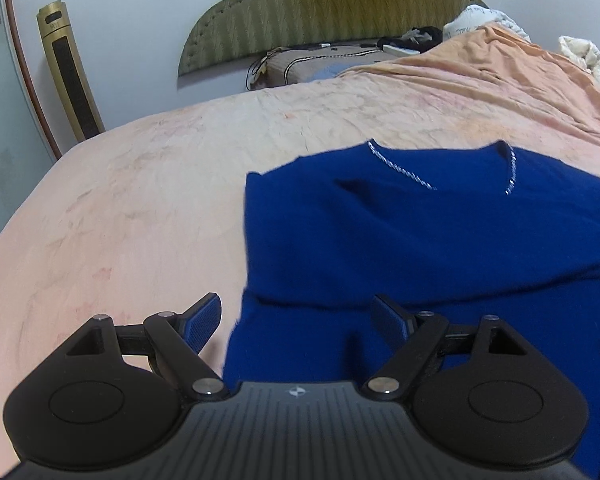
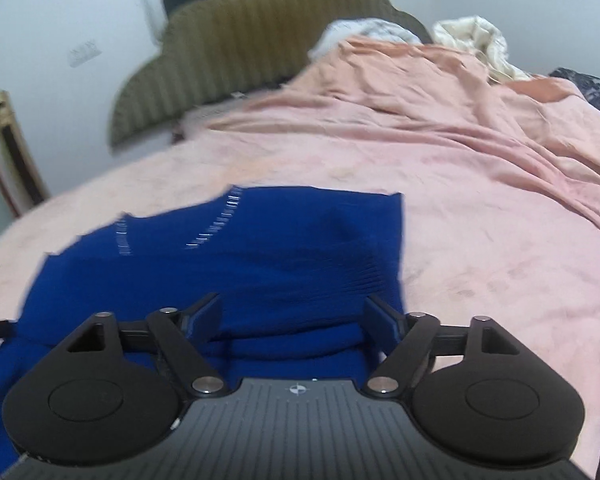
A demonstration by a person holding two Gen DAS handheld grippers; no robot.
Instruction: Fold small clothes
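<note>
A dark blue knit top (image 1: 440, 240) with a silver-trimmed V neckline lies on the pink bed cover (image 1: 140, 200), its sides folded in and its neckline pointing to the headboard. My left gripper (image 1: 298, 314) is open and empty, just above the top's near left edge. In the right wrist view the same top (image 2: 240, 272) fills the lower left. My right gripper (image 2: 296, 316) is open and empty over a raised fold at the top's near right edge. That view is blurred.
A green padded headboard (image 1: 324, 8) and a pillow (image 1: 312, 64) stand at the far end. A bunched orange-pink blanket (image 2: 440, 100) and white bedding (image 2: 476, 40) lie at the far right. A gold tower fan (image 1: 70, 72) stands by the left wall.
</note>
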